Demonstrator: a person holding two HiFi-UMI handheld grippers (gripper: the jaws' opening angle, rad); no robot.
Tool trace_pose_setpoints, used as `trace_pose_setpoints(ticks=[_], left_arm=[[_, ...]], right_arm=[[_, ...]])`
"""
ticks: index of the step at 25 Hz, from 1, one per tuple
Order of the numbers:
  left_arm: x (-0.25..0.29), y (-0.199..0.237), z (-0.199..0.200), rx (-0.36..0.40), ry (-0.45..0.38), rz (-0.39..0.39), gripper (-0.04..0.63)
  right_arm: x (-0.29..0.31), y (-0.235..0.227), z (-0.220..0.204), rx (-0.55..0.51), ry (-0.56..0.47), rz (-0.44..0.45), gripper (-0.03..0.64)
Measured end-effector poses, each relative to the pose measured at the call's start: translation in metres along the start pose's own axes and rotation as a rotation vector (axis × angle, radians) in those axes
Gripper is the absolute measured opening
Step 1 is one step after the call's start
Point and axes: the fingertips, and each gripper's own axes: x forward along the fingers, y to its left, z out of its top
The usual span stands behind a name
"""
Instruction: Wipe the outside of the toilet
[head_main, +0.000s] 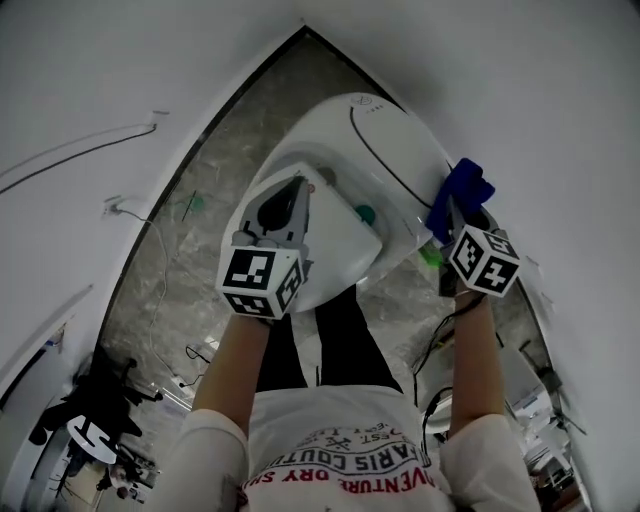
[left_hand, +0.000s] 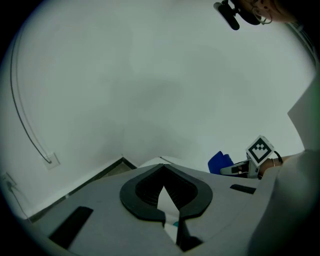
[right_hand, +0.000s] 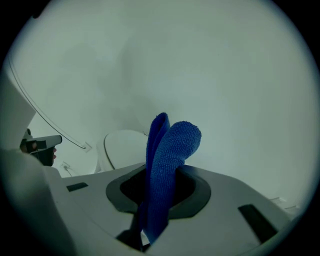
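A white toilet (head_main: 370, 150) with its lid down stands in the corner between two white walls. My left gripper (head_main: 285, 200) hovers over the front of the lid, jaws together with nothing in them; in the left gripper view (left_hand: 167, 210) only a thin sliver of the white toilet (left_hand: 165, 161) shows between them. My right gripper (head_main: 455, 215) is at the toilet's right side, shut on a blue cloth (head_main: 460, 190). That cloth (right_hand: 167, 165) sticks up out of the right gripper (right_hand: 152, 220), with the toilet lid (right_hand: 122, 147) behind it.
The floor (head_main: 200, 250) is grey marble tile. A cable (head_main: 80, 150) and a socket (head_main: 115, 207) are on the left wall. A small green object (head_main: 195, 203) lies left of the toilet. Clutter and cables sit at the lower left (head_main: 90, 420) and lower right (head_main: 530, 400).
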Motion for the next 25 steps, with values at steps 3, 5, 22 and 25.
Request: trace_pose_setpoints(ticks=[3, 5, 22, 25], left_arm=[[0.008, 0.011, -0.018, -0.024, 0.014, 0.014, 0.006], [0.01, 0.019, -0.028, -0.036, 0.025, 0.018, 0.006], [-0.008, 0.099, -0.046, -0.098, 0.04, 0.099, 0.006], [-0.008, 0.111, -0.046, -0.114, 0.048, 0.115, 0.006]], right_arm=[[0.018, 0.007, 0.005, -0.036, 0.024, 0.008, 0.077], [0.028, 0.016, 0.011, -0.087, 0.03, 0.012, 0.077], [0.082, 0.101, 0.058, -0.392, 0.109, 0.037, 0.077], [0.095, 0.117, 0.064, -0.454, 0.145, 0.031, 0.077]])
